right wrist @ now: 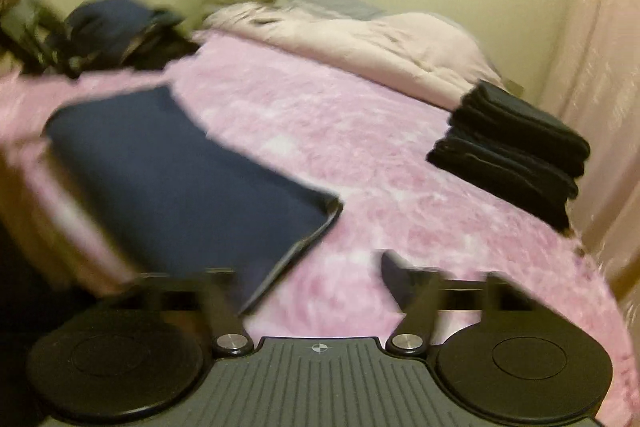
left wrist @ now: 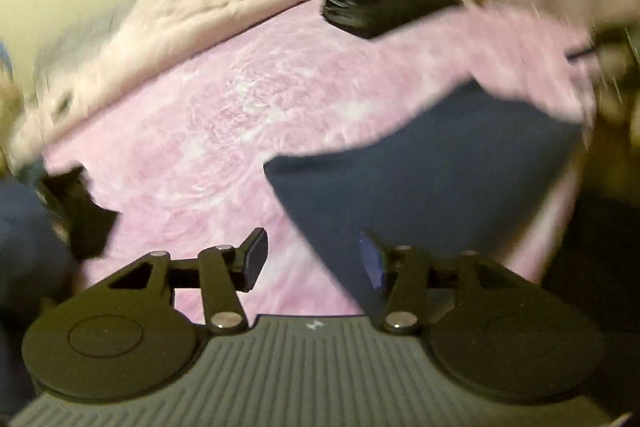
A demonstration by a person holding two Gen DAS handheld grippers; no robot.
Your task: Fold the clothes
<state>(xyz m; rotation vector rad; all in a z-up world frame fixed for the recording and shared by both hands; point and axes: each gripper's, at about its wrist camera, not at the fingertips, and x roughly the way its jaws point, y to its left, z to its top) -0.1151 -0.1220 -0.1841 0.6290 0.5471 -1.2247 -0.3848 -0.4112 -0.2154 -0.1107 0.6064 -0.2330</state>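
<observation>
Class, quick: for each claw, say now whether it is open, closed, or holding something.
Left claw: open, holding nothing.
Right claw: open, holding nothing; the navy garment lies flat on the bed.

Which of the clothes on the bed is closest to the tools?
The flat navy garment, lying right in front of both tools. The black folded stack sits far across the pink blanket, near the curtain.

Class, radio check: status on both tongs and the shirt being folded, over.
Left tongs open, empty. Right tongs open, empty. Navy shirt lies folded flat on pink blanket. Black folded stack sits apart; nothing in the way.
</observation>
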